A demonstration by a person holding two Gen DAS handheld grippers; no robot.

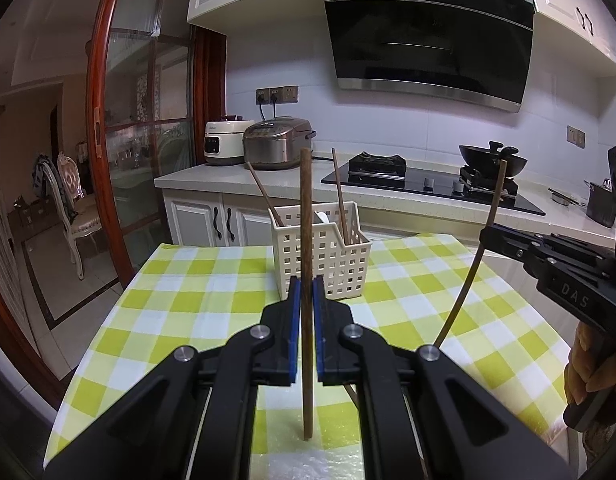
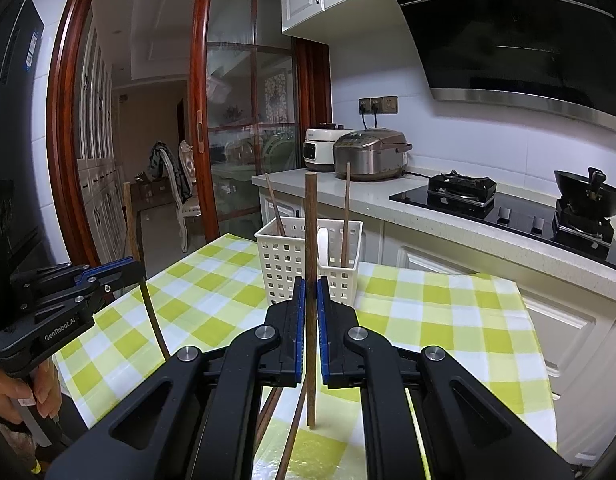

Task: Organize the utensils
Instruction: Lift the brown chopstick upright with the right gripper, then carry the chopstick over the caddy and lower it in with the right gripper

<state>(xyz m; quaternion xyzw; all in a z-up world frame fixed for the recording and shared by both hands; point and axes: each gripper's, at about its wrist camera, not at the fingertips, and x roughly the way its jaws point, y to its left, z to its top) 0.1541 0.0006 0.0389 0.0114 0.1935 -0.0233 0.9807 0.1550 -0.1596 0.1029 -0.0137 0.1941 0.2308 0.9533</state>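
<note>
- Left gripper (image 1: 306, 280): nearest the lens in the left view; its blue pads are clamped on a brown chopstick (image 1: 306, 240), held upright, lower tip just above the cloth.
- Right gripper (image 2: 311, 280): nearest the lens in the right view; jaws likewise closed on a second upright chopstick (image 2: 310, 240).
- Cross views: the right gripper enters the left view from the right edge, holding its stick upright; the left gripper appears at the left edge of the right view with its own stick. A hand (image 2: 12, 394) grips its handle.
- Basket (image 1: 323, 256): white, perforated, standing on the table beyond both grippers; two chopsticks (image 1: 341, 204) lean in it, one at each end, with a white utensil between them.
- Table (image 1: 196, 304): covered with a green-and-white checked cloth; more sticks (image 2: 286, 432) lie on it beneath the right gripper.
- Background: counter with two rice cookers (image 1: 278, 144), a gas hob carrying a wok (image 1: 491, 160), and a range hood (image 1: 427, 28) above.
</note>
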